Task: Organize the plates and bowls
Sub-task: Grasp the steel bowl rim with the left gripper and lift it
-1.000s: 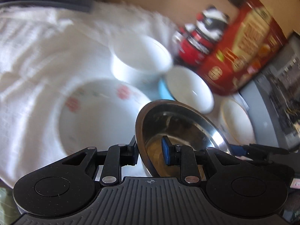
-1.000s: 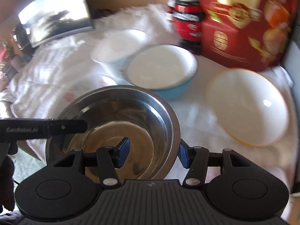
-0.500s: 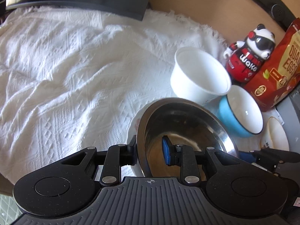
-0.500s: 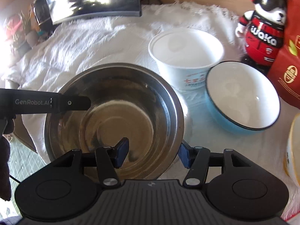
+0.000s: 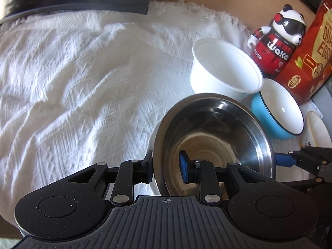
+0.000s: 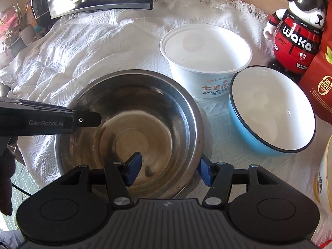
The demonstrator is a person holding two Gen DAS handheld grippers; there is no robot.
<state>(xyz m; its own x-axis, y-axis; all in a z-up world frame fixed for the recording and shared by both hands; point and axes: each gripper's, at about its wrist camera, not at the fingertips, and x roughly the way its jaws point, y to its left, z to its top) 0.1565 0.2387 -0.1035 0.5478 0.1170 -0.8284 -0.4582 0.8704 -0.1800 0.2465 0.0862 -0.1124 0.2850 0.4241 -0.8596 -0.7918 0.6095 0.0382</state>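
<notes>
While gleaming and empty, steel bowl (image 6: 132, 128) pinched at its rim by left gripper (image 5: 166, 168); straddled by right gripper (image 6: 168, 168), jaws just opening, pads apart. At two o'clock, empty paper tub (image 6: 205, 62), empty blue bowl (image 6: 271, 112).

white cloth (image 6: 87, 47), paper tub (image 6: 205, 62), blue bowl (image 6: 269, 112)

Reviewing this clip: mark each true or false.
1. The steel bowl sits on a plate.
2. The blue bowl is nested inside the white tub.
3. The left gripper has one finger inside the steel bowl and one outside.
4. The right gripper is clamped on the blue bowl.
1. True: the steel bowl rests on a white plate.
2. False: the blue bowl stands beside the white tub on the cloth.
3. True: the left gripper straddles its rim.
4. False: the right gripper straddles the steel bowl's rim; its jaws have just been opening and are not pressing.
</notes>
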